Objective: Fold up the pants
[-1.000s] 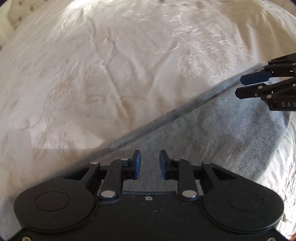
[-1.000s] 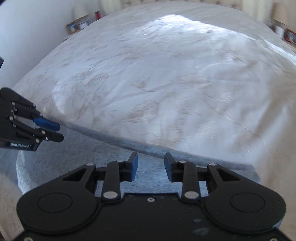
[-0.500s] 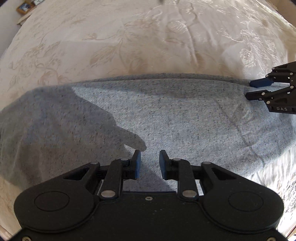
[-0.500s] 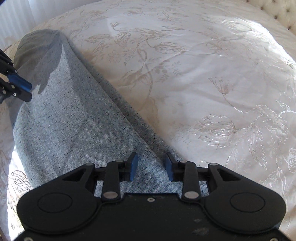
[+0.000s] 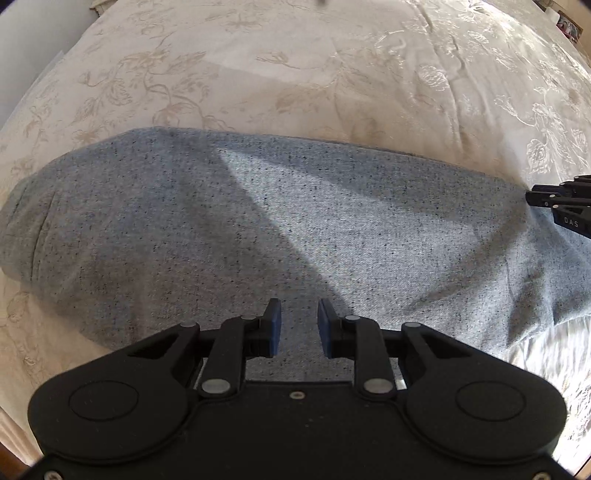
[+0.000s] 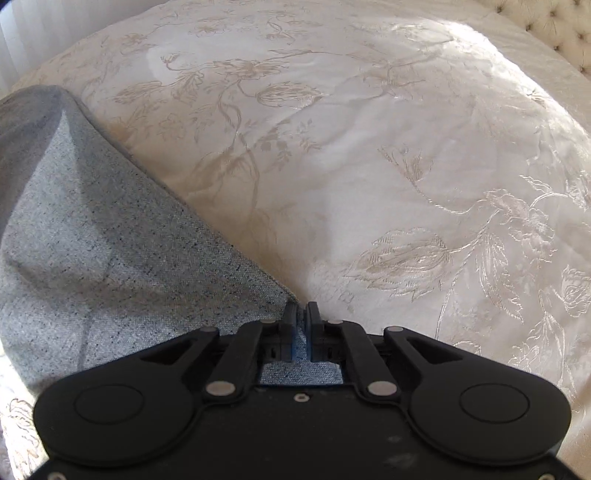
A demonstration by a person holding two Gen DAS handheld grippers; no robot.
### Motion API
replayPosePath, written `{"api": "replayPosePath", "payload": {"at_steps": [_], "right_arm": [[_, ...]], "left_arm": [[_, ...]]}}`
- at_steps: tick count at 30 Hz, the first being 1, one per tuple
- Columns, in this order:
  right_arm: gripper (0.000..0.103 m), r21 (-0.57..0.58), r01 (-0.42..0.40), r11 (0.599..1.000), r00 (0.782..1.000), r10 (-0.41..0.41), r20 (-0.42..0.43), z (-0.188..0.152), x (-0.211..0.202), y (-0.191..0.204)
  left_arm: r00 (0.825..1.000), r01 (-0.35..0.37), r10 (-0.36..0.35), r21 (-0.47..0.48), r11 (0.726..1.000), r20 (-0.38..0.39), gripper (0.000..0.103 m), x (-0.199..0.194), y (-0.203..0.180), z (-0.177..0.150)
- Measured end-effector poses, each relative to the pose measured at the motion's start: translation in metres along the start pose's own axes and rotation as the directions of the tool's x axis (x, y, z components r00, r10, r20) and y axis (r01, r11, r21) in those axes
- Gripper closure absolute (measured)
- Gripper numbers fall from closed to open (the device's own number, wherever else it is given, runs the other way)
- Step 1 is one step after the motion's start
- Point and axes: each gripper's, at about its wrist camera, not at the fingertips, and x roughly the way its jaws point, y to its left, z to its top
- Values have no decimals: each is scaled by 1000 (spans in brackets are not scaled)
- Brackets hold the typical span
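Note:
Grey knit pants (image 5: 295,221) lie flat in a long band across a cream floral bedspread (image 5: 295,66). My left gripper (image 5: 297,325) is open, hovering over the near middle of the pants with nothing between its jaws. My right gripper (image 6: 302,317) is shut on the far edge of the pants (image 6: 110,258), with the cloth pinched between its blue pads. It also shows in the left wrist view (image 5: 532,197) at the right end of the pants, its tip on the far edge.
The bedspread (image 6: 369,166) stretches wide beyond the pants in both views. A tufted headboard (image 6: 554,29) shows at the top right of the right wrist view. The bed's edge and a wall lie at the far left in the left wrist view.
My right gripper has closed on the pants' edge; half a second ago it was open. My left gripper stayed open and pulled back a little, so more of the pants shows.

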Motion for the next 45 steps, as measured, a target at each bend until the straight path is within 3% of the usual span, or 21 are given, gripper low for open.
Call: {"api": "replayPosePath", "payload": {"at_steps": [2,6,11,16,21,29,34,41,45], "right_arm": [[76,38,41,998,998,-42,37,0,-10,2],[76,151,40,988,988,-62,145,-2,-55,7],[75,236,-25,972,984,-18,178,-2,-94,39],[74,389,-104,915,982,33,186,1,-102,107],[72,460,-145,876,986,88,143,3,-97,194],[71,522,-240,818,969,235,76,6,-63,332],[71,480,-266,836,960,274,56,18,-48,396],[68,512,-229,828,972,225,71,38,-26,420],[68,511,-173,842,985,142,99,48,-22,427]], "left_arm": [[1000,-17,17,-7,1000,9,70,-4,13,-2],[998,-67,67,-16,998,20,70,-11,47,-3],[992,-122,122,-12,992,39,70,-10,104,9],[990,-136,135,17,991,44,70,13,162,30],[981,-195,193,201,960,30,69,69,192,55],[993,-78,100,290,954,-60,70,96,201,83],[997,-5,29,306,952,-74,70,93,214,82],[997,1,23,324,946,-70,70,93,215,78],[998,2,21,361,933,-61,70,90,211,73]]}}
